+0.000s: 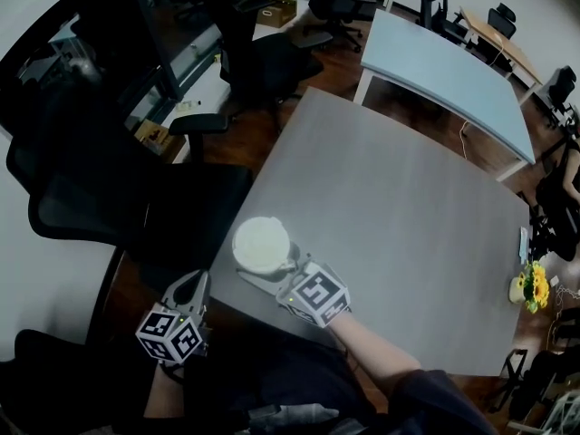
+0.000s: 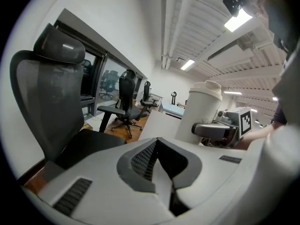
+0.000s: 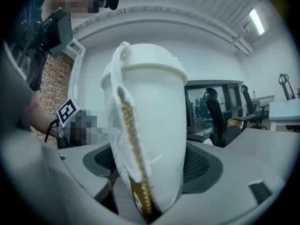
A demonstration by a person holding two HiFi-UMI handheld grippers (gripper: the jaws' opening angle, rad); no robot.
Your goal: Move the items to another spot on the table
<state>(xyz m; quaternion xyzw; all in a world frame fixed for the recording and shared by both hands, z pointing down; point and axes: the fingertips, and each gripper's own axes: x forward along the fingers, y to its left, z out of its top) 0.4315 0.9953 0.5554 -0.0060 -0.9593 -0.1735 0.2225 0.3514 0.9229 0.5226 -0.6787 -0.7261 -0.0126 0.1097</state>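
The person's right arm (image 1: 373,344) reaches out from the body, and at its end the right gripper (image 1: 274,270) has its two jaws spread wide around a white cup (image 1: 261,241). The jaws hug the cup's sides, one on each side, so I think the cup is gripped. The cup stands up tall, with its lid on top and a strap with a gold trim hanging down its side. It is over the near left corner of the grey worktop (image 1: 390,207), very close to the edge. I cannot tell if its bottom touches the worktop or hangs just above it. The left gripper (image 1: 192,284) is squeezed tight with nothing in it. It sits off the worktop, to the left of the cup, near a black chair (image 1: 118,216). So the right gripper is the one to move the cup. On the left and the near side the edge is right there, and the cup could tip off. Away from the person and to the right, the worktop is wide and bare. Only some yellow flowers (image 1: 535,285) sit far off at the right edge.
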